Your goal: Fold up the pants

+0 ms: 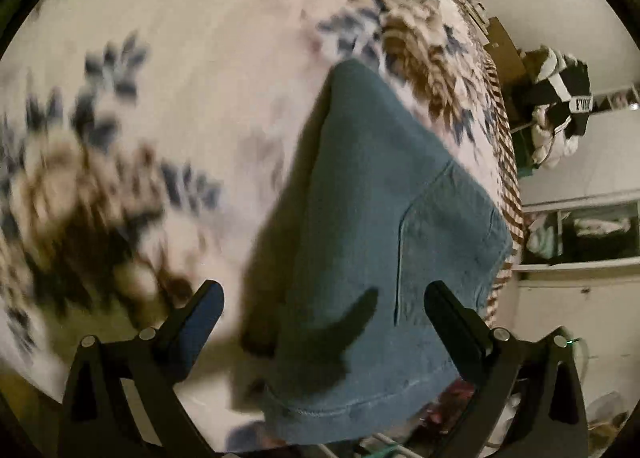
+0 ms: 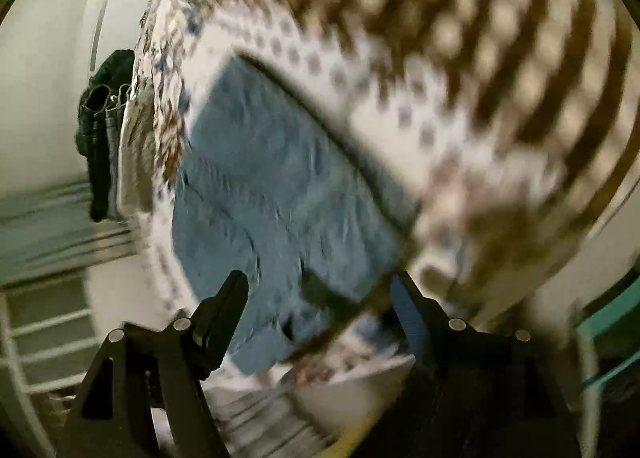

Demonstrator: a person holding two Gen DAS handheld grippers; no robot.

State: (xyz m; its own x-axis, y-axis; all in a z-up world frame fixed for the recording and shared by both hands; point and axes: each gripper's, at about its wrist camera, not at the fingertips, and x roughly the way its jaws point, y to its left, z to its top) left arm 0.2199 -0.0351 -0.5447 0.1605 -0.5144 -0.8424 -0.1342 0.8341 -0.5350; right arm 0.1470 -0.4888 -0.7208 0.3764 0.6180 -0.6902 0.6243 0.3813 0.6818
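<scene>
**Folded jeans on a patterned bedspread, both grippers held clear**

On the bedspread (image 1: 192, 18), white with blue and brown flower-like patterns, the blue jeans (image 1: 380, 198) are laid as a folded stack, close to the edge of the bed. A back pocket with its seam is seen on the top layer in the left wrist view. The left gripper (image 1: 324, 298) is held above the jeans with its jaws spread wide and nothing between them; its shadow is cast across the denim. In the right wrist view the jeans (image 2: 272, 186) are seen again, much blurred, lying flat on the bedspread (image 2: 460, 58), here dotted and striped in brown. The right gripper (image 2: 320, 290) is likewise held with jaws wide apart and nothing gripped; whether the fingers touch the cloth cannot be told through the blur.

Beyond the bed edge in the left view, a black-and-white garment (image 1: 560, 98) is piled against the wall, and a white label with dark letters is seen on it; only something like "FU" can be made out. Shelves (image 1: 580, 230) are seen below it. In the right view a dark garment (image 2: 104, 130) is hung beside the bed.
</scene>
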